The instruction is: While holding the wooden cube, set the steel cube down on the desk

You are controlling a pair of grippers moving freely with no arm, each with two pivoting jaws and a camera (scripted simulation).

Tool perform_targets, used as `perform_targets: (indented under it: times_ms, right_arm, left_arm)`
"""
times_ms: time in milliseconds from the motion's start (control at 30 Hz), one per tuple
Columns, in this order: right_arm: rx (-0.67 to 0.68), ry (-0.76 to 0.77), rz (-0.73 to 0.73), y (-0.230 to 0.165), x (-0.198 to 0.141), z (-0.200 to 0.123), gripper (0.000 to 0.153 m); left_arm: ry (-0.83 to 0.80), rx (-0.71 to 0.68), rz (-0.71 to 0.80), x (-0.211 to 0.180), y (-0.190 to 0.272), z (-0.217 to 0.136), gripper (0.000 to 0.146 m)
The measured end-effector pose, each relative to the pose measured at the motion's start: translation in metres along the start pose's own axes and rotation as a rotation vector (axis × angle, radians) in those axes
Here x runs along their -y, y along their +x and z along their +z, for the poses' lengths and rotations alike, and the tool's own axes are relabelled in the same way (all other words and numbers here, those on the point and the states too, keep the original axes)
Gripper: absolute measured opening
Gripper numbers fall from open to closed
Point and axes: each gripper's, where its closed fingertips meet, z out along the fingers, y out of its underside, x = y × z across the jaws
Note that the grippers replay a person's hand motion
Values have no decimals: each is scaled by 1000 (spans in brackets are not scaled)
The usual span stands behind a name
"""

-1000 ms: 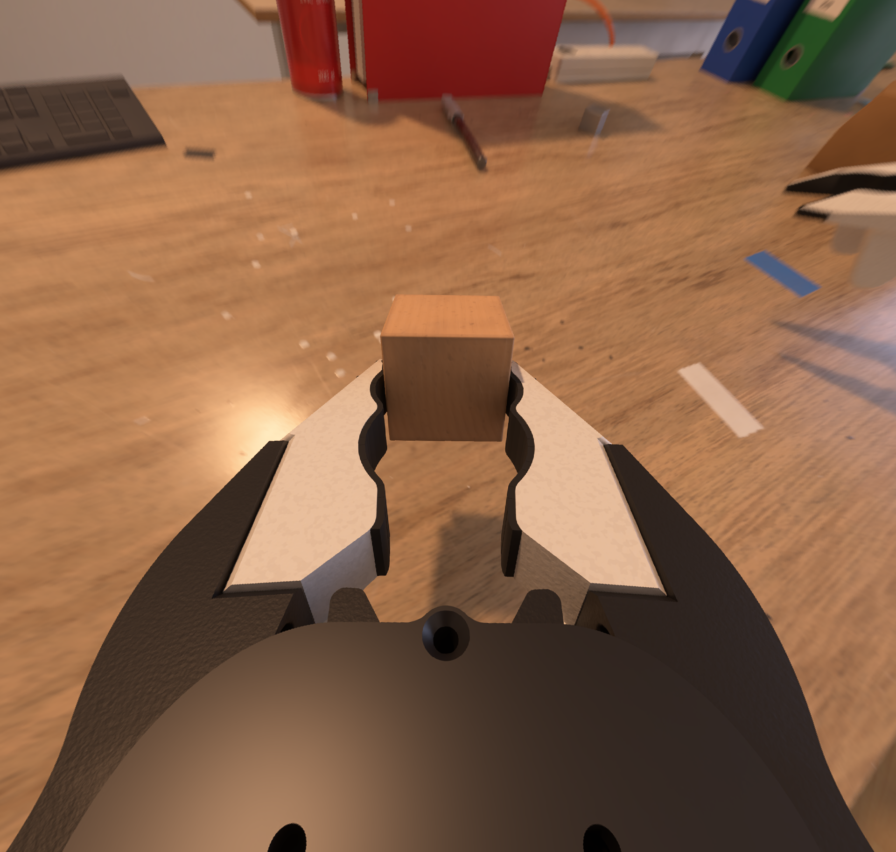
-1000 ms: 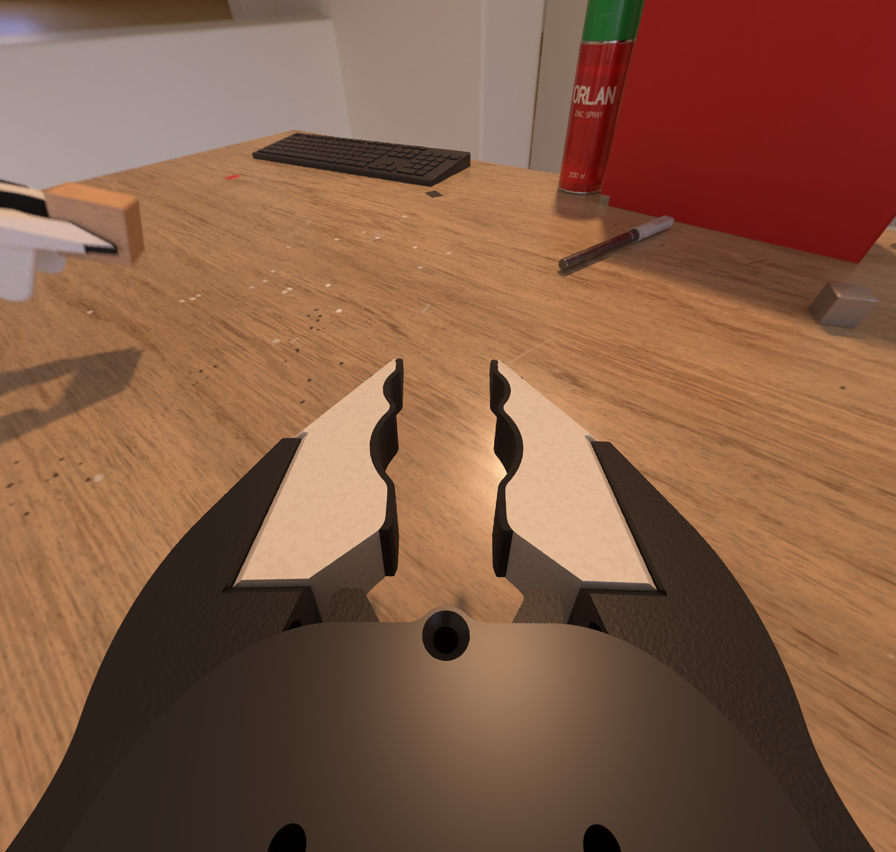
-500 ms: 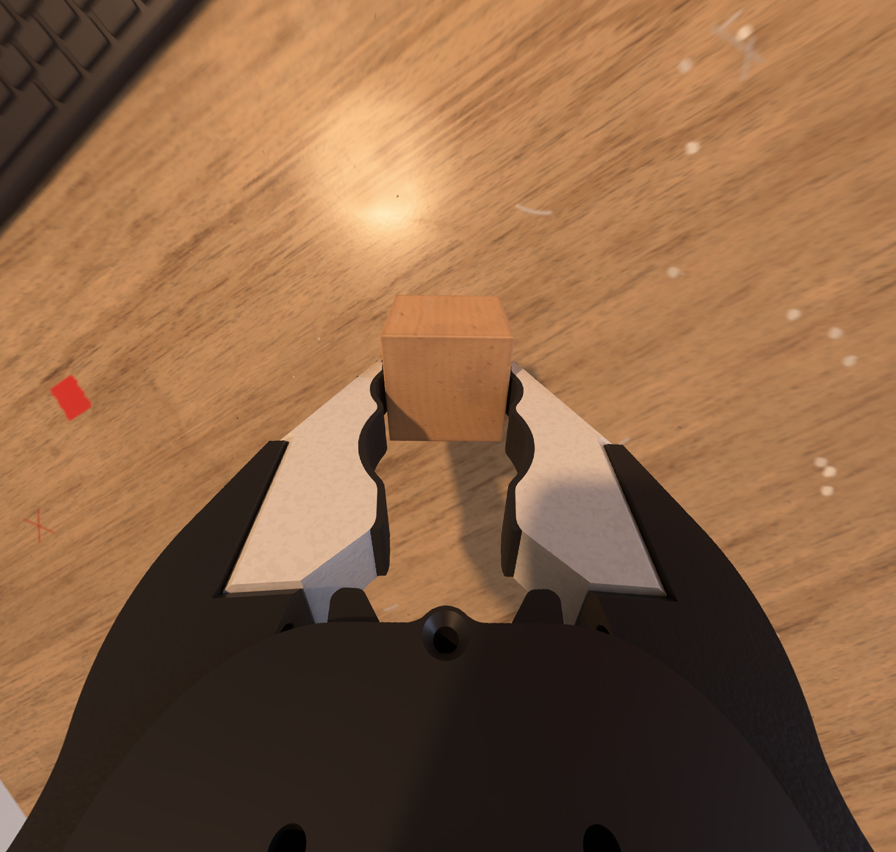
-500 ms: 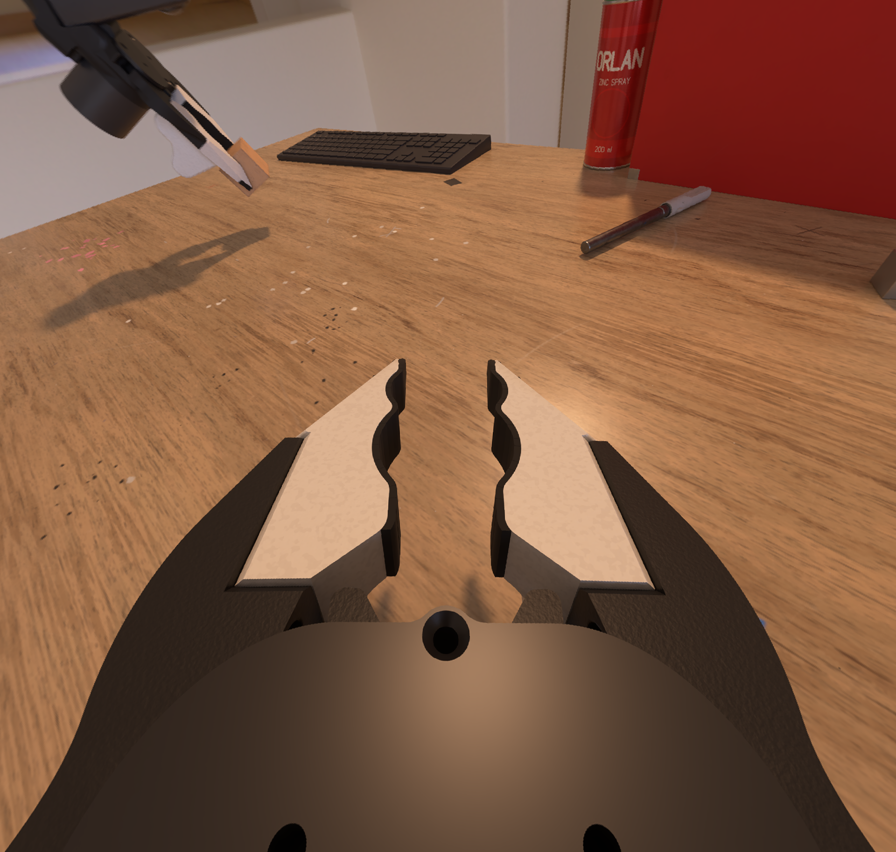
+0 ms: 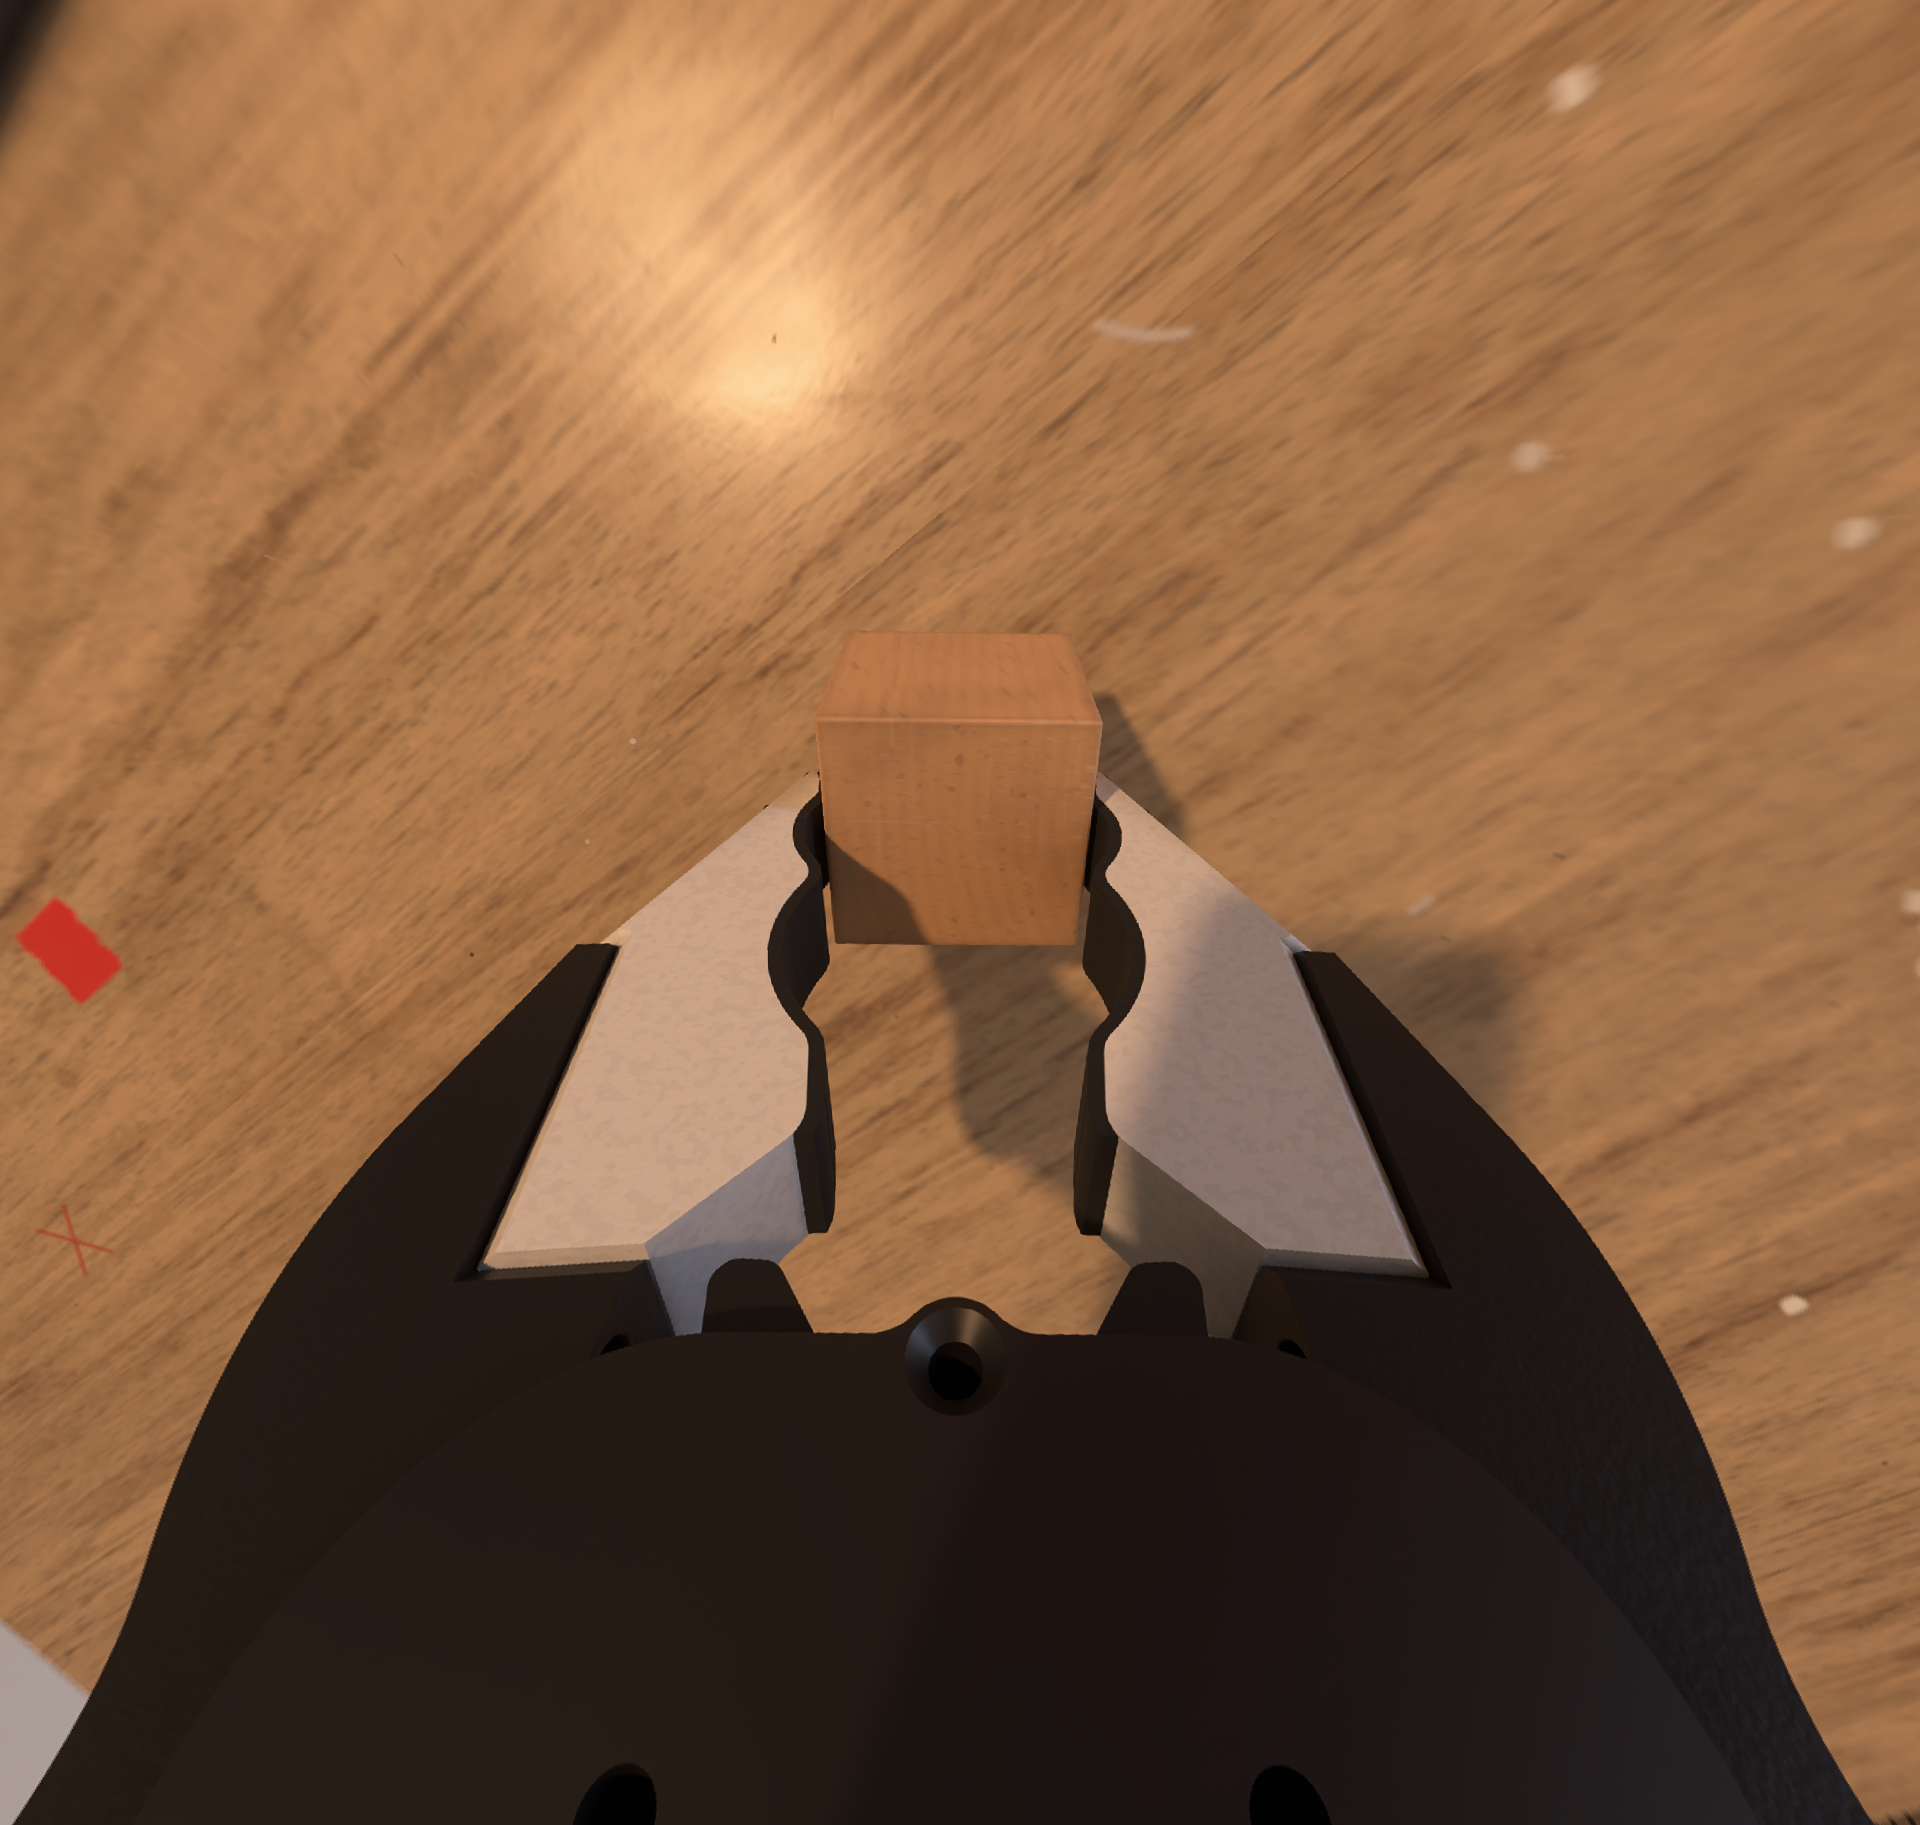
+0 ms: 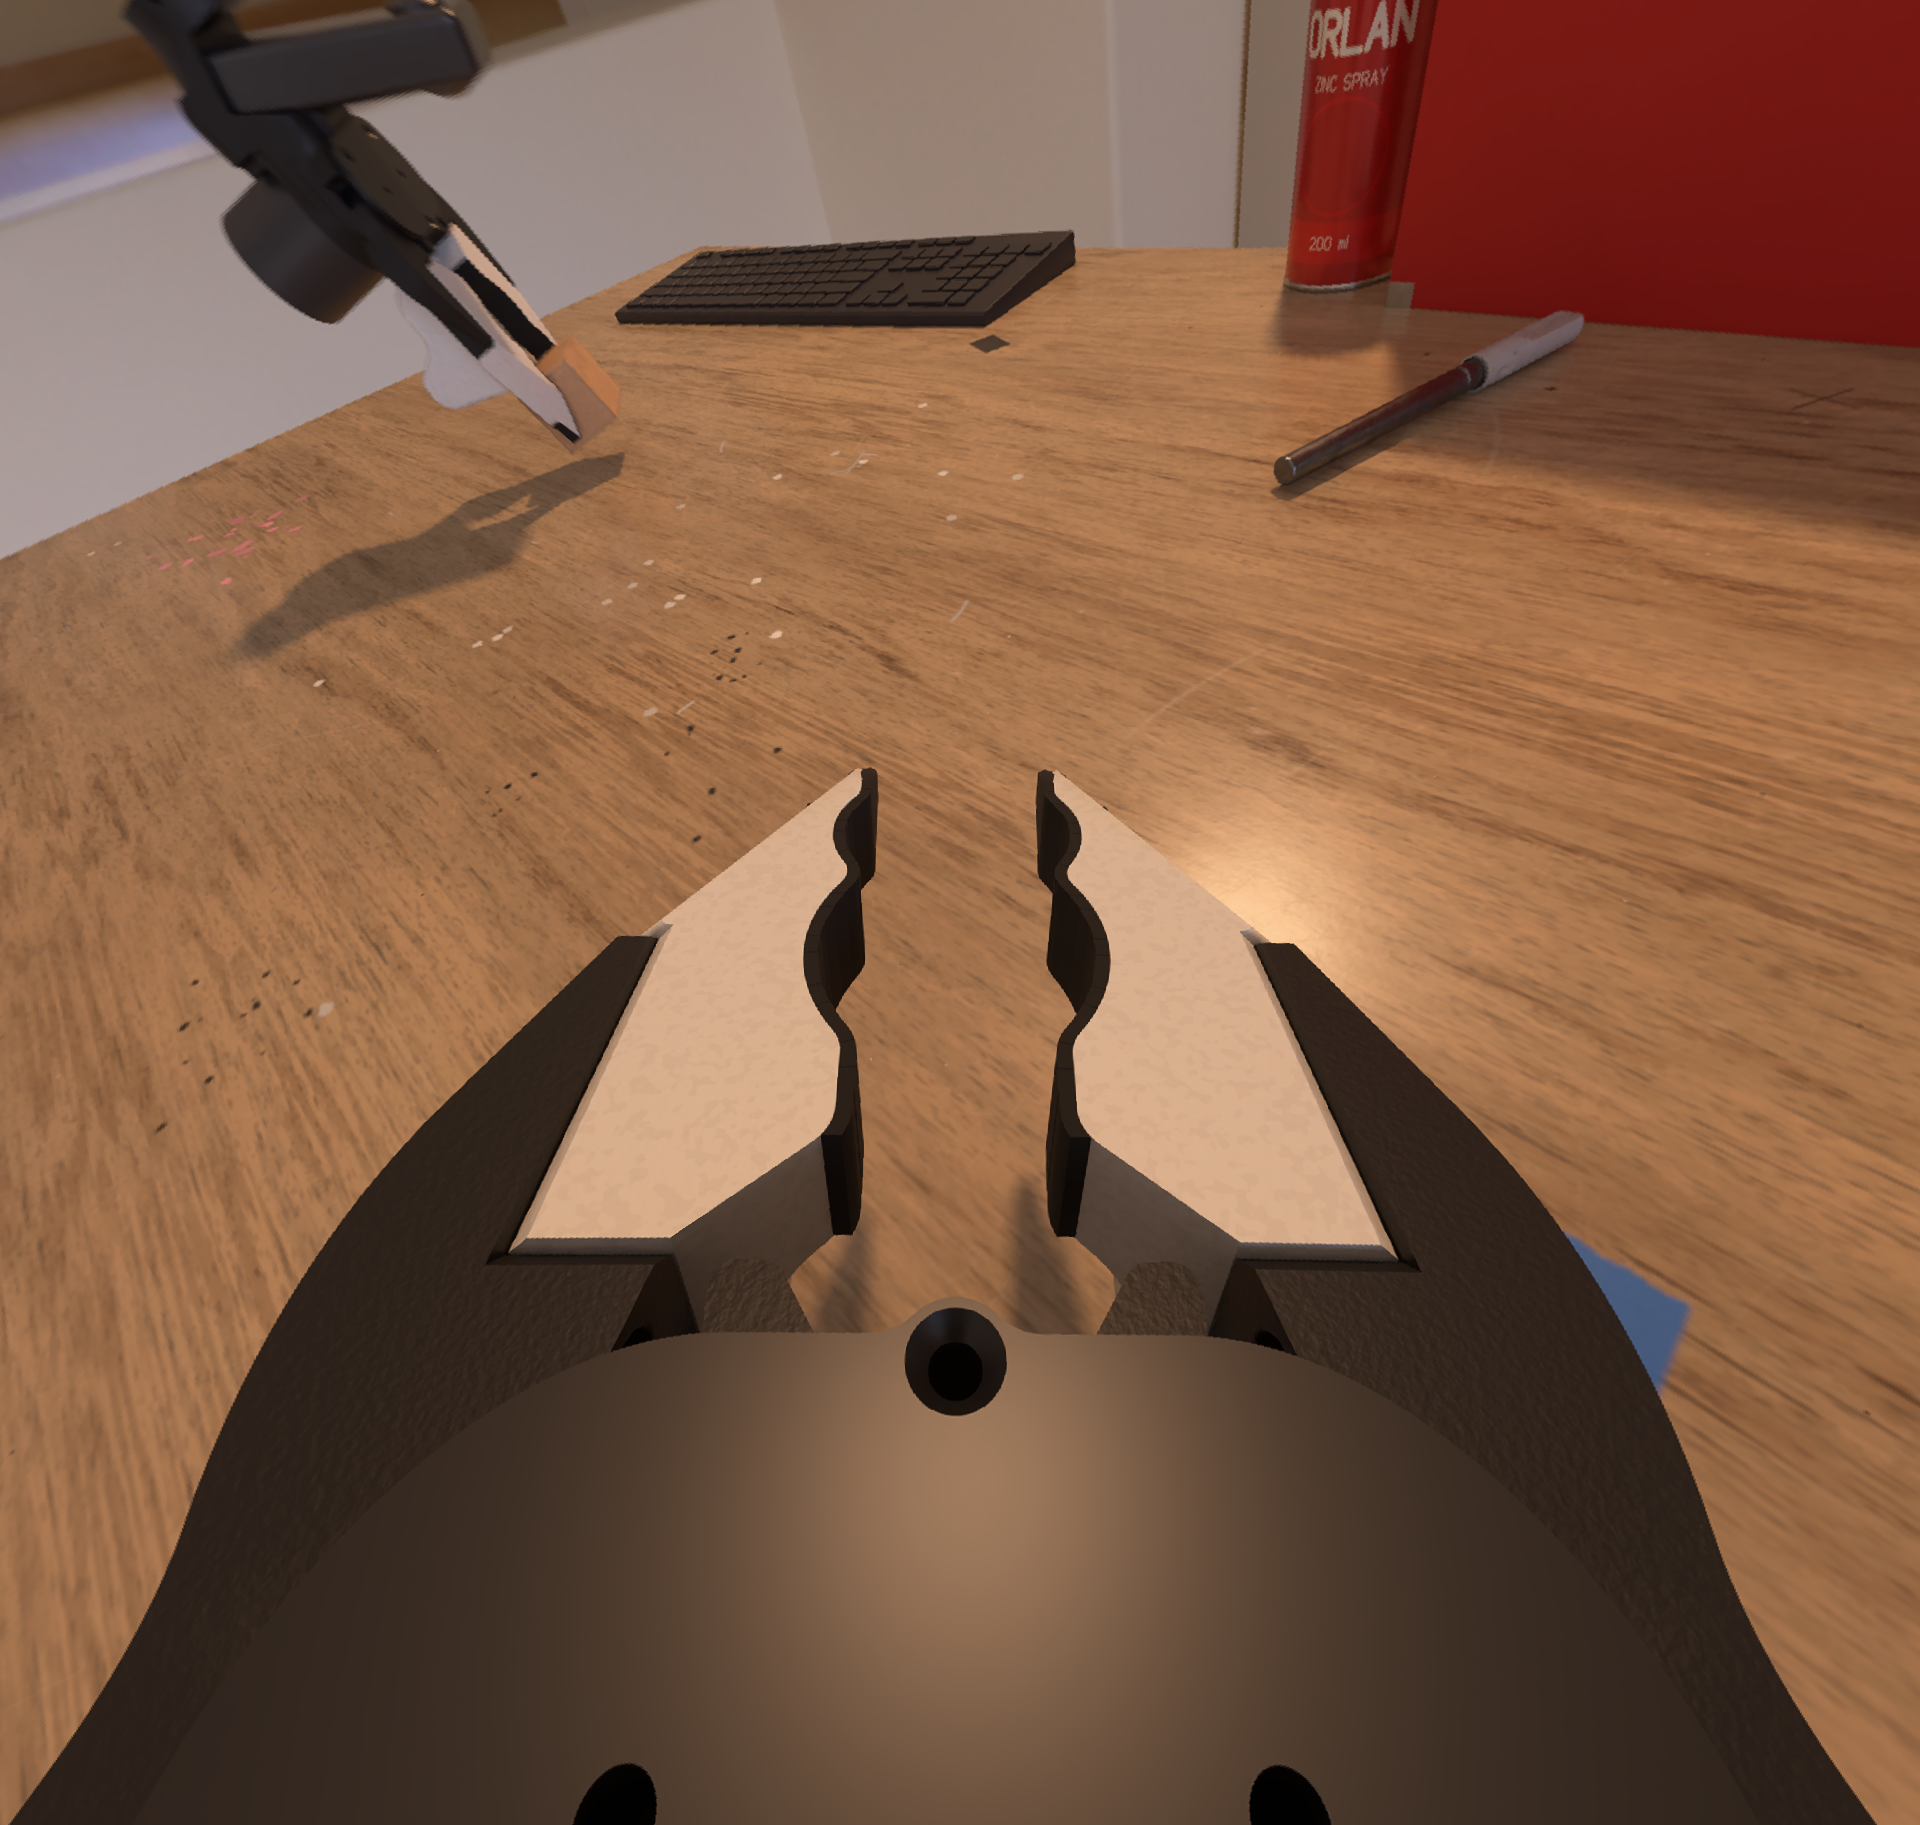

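My left gripper [image 5: 956, 819] is shut on the wooden cube [image 5: 956, 799] and holds it above the wooden desk [image 5: 1351, 632], pointing steeply down. In the right wrist view the left gripper [image 6: 561, 393] hangs tilted at the far left with the wooden cube [image 6: 584, 385] at its tips, just above the desk [image 6: 1455, 736]. My right gripper [image 6: 956, 788] is open and empty, low over the desk. The steel cube is not in view now.
A black keyboard [image 6: 852, 279] lies at the back. A red spray can [image 6: 1351, 102] stands next to a red box [image 6: 1683, 113] at the back right. A marker pen [image 6: 1434, 393] lies in front of them. A blue patch [image 6: 1631, 1308] and a red patch [image 5: 68, 949] mark the desk.
My left gripper has swung away to the left, risen and tipped down with the wooden cube. The right view has shifted left and the steel cube has left its right edge.
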Motion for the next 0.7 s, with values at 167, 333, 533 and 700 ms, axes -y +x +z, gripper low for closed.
perform_targets:
  times_ms: [167,333,533,700]
  right_arm:
    - [-15,11,-13,2,3,-4,29]
    - [-14,9,7,2,3,-4,29]
    - [-14,11,-2,-4,5,-4,28]
    - [-24,3,-19,-4,2,-2,28]
  left_arm:
    - [402,54,3,11,32,-71,47]
    - [845,285,-210,-3,61,-145,47]
    - [984,452,-456,-40,96,-154,47]
    - [969,410,-412,-39,108,-150,47]
